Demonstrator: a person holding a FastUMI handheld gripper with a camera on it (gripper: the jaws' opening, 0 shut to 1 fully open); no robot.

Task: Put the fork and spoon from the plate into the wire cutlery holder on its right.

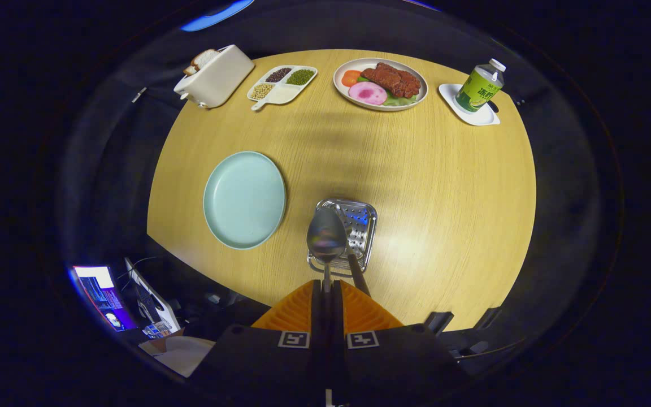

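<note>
Orange fingers [298,310] of the gripper [326,285] are pressed together on the spoon [326,234], clamped by its handle so the bowl sticks out ahead, poised above the wire cutlery holder [359,226]. A dark handle, probably the fork [357,274], already leans in that holder. Left of it the pale plate [244,199] is emptied.

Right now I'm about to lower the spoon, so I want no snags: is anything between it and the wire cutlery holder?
Nothing visible blocks it. The gripper is shut on the spoon, whose bowl hangs over the holder. A dark handle already leans in the holder beside the spoon; steer clear of it.
</note>
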